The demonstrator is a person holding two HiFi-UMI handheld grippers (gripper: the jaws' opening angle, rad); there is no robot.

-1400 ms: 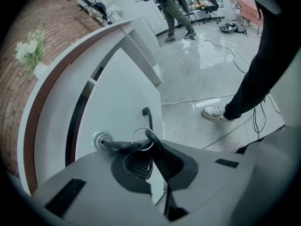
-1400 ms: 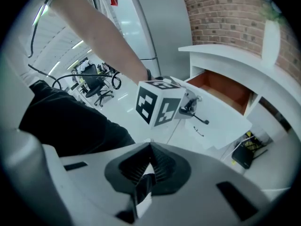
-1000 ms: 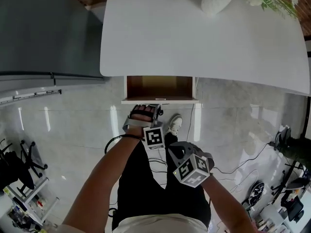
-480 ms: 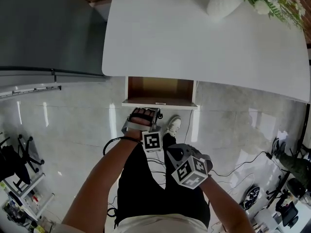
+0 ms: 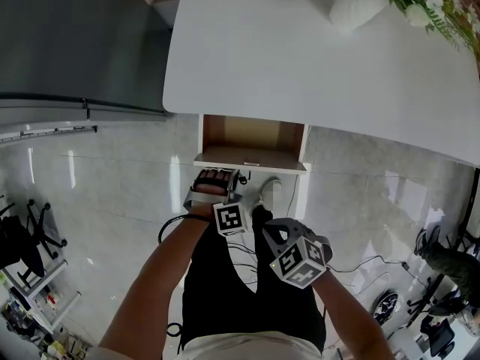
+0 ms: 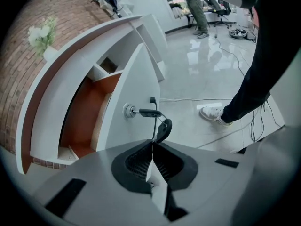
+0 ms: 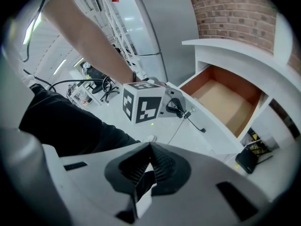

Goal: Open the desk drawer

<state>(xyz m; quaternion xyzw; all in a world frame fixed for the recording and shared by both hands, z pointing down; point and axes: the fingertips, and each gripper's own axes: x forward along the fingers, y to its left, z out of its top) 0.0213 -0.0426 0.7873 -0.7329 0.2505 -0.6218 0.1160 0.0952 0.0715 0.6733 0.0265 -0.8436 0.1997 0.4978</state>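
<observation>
Desk drawer (image 5: 251,145) is pulled partway out from under the near edge of the white desk (image 5: 300,51), about mid-edge, brown inside showing and nothing visible in it. A key (image 6: 143,112) sticks out of the lock (image 6: 128,110) on the drawer's white front, with a thin key cord (image 6: 152,126) and a black fob (image 6: 164,128) hanging from it. Left gripper (image 6: 153,147) is just in front of the drawer front, pointing steeply down and toward it. Its fingers are pressed together and look to be pinching the key cord right at the tips, though the contact is tiny and hard to confirm. Left forearm (image 5: 161,276) is bare, stretched forward from the body, hand wrapped round the gripper body, marker cube facing up. Right gripper (image 7: 150,149) is held back, nearer the body and well apart from the drawer, also tilted steeply down, fingers shut together with nothing between them; it faces the left gripper and the open drawer. Person stands on glossy tiled floor (image 5: 112,178), one white shoe (image 6: 214,114) below the drawer. White vase (image 5: 356,6) with greenery sits near the desk's far right corner.
</observation>
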